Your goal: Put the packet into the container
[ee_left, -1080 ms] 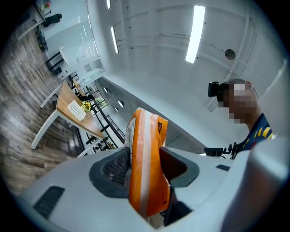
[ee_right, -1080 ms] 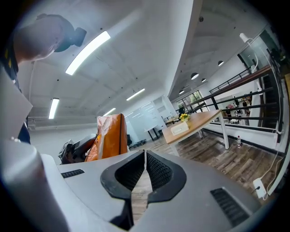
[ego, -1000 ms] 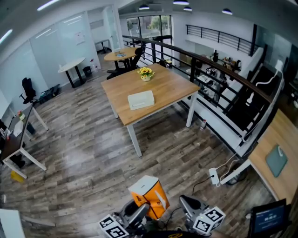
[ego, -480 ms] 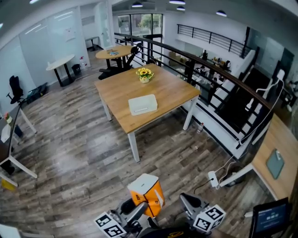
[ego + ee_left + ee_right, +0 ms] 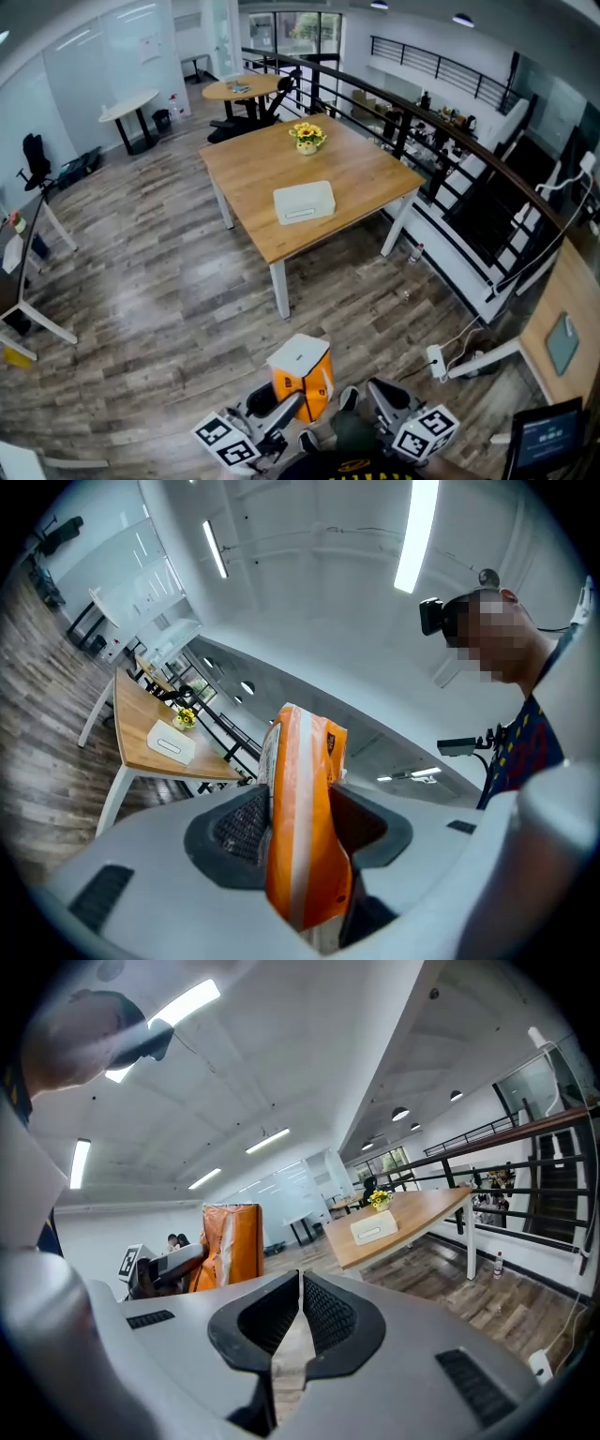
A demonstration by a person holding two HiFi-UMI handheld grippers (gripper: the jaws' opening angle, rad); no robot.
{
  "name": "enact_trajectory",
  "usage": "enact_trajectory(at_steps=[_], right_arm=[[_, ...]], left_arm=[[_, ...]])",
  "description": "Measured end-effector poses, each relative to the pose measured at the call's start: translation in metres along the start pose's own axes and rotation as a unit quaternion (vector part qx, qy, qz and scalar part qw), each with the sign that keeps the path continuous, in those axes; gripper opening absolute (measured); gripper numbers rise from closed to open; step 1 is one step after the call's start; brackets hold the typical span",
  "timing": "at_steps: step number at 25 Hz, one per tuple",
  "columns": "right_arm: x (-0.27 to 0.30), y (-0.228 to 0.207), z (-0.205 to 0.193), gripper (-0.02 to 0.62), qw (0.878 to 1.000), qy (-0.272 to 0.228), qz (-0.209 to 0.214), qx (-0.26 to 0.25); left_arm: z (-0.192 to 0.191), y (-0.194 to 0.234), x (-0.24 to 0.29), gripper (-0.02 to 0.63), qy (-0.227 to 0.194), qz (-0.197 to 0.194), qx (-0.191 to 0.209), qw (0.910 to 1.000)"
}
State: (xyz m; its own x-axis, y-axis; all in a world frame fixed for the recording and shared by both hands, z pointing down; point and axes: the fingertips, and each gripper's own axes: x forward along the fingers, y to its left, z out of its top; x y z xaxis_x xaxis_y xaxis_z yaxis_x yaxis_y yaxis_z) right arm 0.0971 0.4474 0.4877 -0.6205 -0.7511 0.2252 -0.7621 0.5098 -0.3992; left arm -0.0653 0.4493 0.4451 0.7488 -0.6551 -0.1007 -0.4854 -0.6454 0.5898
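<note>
The left gripper (image 5: 296, 405) has its fingers (image 5: 239, 822) standing wide and pressed against both flat sides of the packet (image 5: 302, 827). The packet is orange with a pale stripe down its edge. It stands upright between the fingers, its top well above the fingertips and its lower end sunk between the pads. From the head view its white top face shows just ahead of the fingertips, above the wood floor (image 5: 169, 300).

The right gripper (image 5: 300, 1283) has its fingers brought together at the tips, with only a thin slit between the pads and nothing in it. In the right gripper view, the packet shows to the left of these fingers and apart from them.

The container (image 5: 304, 202) is a flat white box with its lid on. It lies well ahead of both pairs of fingers, on the light wooden bench (image 5: 356, 173), with open floor between it and the fingertips. In the right gripper view it sits ahead and a little to the right of the fingertips. A pot of yellow flowers (image 5: 307, 138) stands on the same bench, beyond the container as seen from the fingers.
</note>
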Motion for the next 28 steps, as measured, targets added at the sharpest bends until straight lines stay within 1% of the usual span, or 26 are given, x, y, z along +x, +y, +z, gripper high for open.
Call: enact_trajectory(at_steps=[4, 7, 11, 14, 19, 24, 28], right_arm=[[0.036, -0.012, 0.028, 0.021, 0.999, -0.007, 0.029, -0.02], [0.067, -0.033, 0.045, 0.021, 0.998, 0.006, 0.053, -0.034], [0.098, -0.058, 0.08, 0.021, 0.996, -0.002, 0.075, -0.055], [0.115, -0.078, 0.108, 0.021, 0.994, -0.014, 0.091, -0.056], [0.13, -0.106, 0.148, 0.021, 0.992, -0.035, 0.11, -0.056], [0.142, -0.12, 0.159, 0.021, 0.99, -0.036, 0.125, -0.049], [0.158, -0.119, 0.154, 0.021, 0.988, -0.021, 0.138, -0.064]], left_arm=[[0.02, 0.015, 0.038, 0.196, 0.003, 0.014, 0.019, 0.9997], [0.026, 0.034, 0.074, 0.197, 0.008, 0.03, 0.023, 0.9993], [0.037, 0.058, 0.122, 0.198, 0.02, 0.046, 0.038, 0.998], [0.045, 0.07, 0.159, 0.198, 0.026, 0.064, 0.06, 0.9958], [0.059, 0.082, 0.201, 0.197, 0.025, 0.086, 0.077, 0.993], [0.059, 0.102, 0.22, 0.198, 0.044, 0.125, 0.089, 0.9872], [0.061, 0.121, 0.23, 0.198, 0.05, 0.131, 0.084, 0.9865]])
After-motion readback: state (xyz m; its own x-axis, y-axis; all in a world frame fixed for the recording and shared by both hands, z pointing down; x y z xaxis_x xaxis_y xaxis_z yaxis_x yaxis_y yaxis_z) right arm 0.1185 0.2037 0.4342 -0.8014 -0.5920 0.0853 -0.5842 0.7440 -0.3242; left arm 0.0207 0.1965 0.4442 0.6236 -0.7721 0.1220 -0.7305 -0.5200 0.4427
